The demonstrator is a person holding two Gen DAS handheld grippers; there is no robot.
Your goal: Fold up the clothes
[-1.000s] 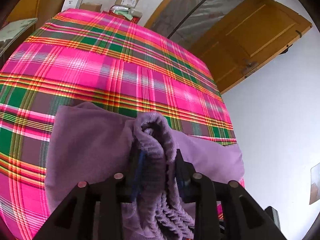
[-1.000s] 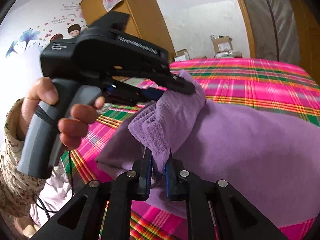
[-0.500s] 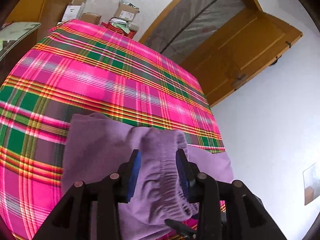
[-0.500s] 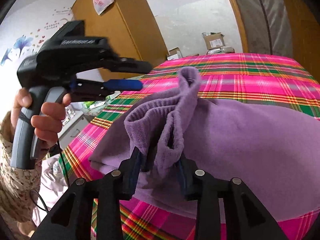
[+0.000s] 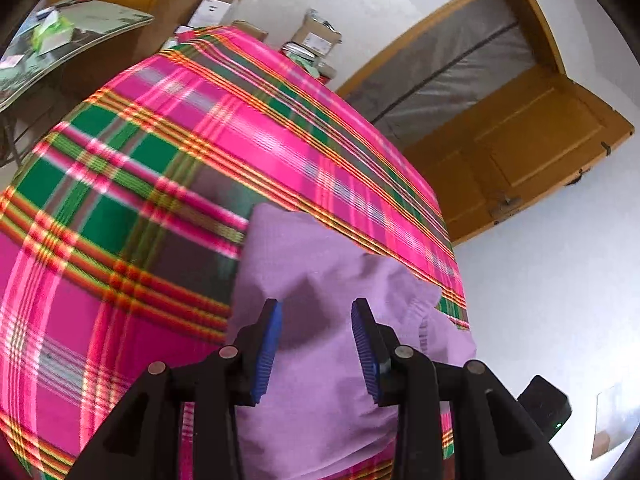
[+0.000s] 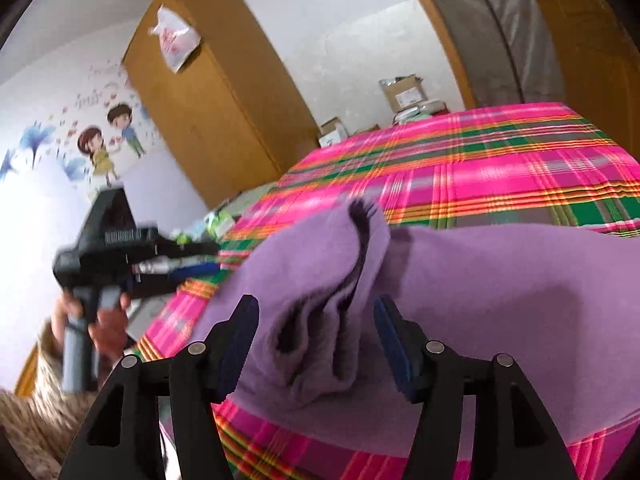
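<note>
A purple fleece garment (image 5: 320,380) lies folded on the pink plaid bed cover (image 5: 168,168). My left gripper (image 5: 316,320) hovers open over the garment's flat left part, with nothing pinched between its blue pads. In the right wrist view the garment's bunched elastic edge (image 6: 320,312) stands up between the fingers of my right gripper (image 6: 316,308). Those jaws are opening wide and the pads stand clear of the cloth. The left gripper (image 6: 204,258), held by a hand (image 6: 106,320), is off to the left beside the bed.
A wooden wardrobe (image 6: 224,112) stands behind the bed, with cardboard boxes (image 6: 404,94) against the far wall. A wooden door (image 5: 532,144) hangs open to the right of the bed. A side table (image 5: 68,36) with papers is at the far left.
Both grippers have let go of the purple waistband they pinched a second ago. The left one has drawn away to the left, and the bunched cloth has sunk toward the bed.
</note>
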